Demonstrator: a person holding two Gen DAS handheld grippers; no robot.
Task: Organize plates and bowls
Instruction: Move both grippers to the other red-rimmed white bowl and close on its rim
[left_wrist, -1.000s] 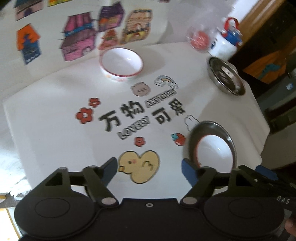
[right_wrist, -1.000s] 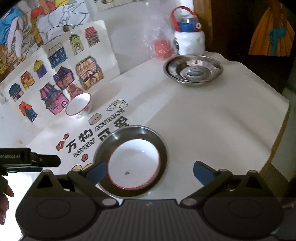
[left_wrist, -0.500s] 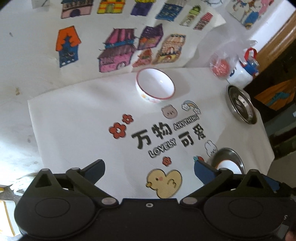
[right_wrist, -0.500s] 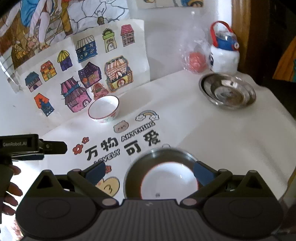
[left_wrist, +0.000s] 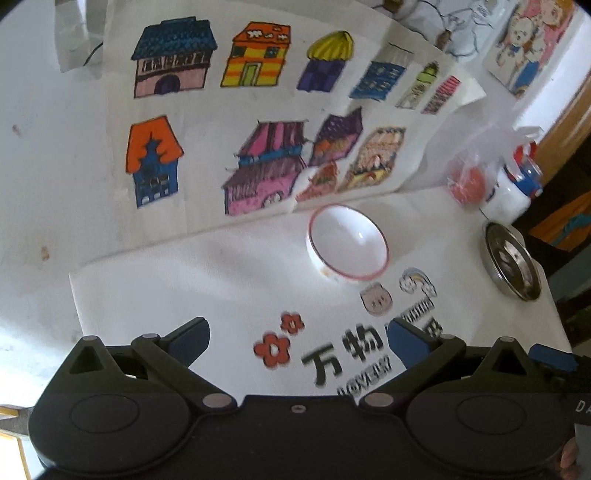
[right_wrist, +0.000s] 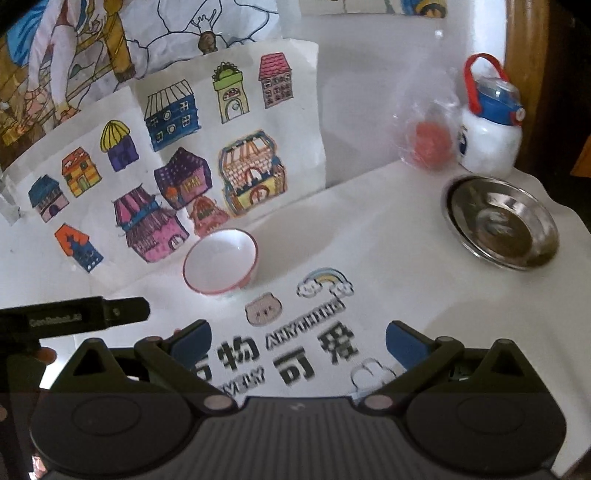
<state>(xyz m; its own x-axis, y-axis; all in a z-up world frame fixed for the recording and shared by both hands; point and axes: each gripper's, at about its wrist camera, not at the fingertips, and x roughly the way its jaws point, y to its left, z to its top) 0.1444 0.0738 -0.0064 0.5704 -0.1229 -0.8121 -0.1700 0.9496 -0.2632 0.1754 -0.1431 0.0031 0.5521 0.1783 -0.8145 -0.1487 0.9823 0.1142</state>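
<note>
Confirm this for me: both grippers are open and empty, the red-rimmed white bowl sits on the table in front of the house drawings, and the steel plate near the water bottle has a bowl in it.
One thing is wrong: the steel plate by the water bottle is empty, as the right wrist view shows. The rest stands: left gripper and right gripper are open and empty, and the bowl sits before the house drawings.

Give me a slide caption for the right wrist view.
Open right gripper above the printed mat, facing a red-rimmed white bowl and an empty steel plate.

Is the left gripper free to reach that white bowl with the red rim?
Probably yes: the left gripper is open and empty, and only bare printed tablecloth lies between it and the white bowl.
</note>
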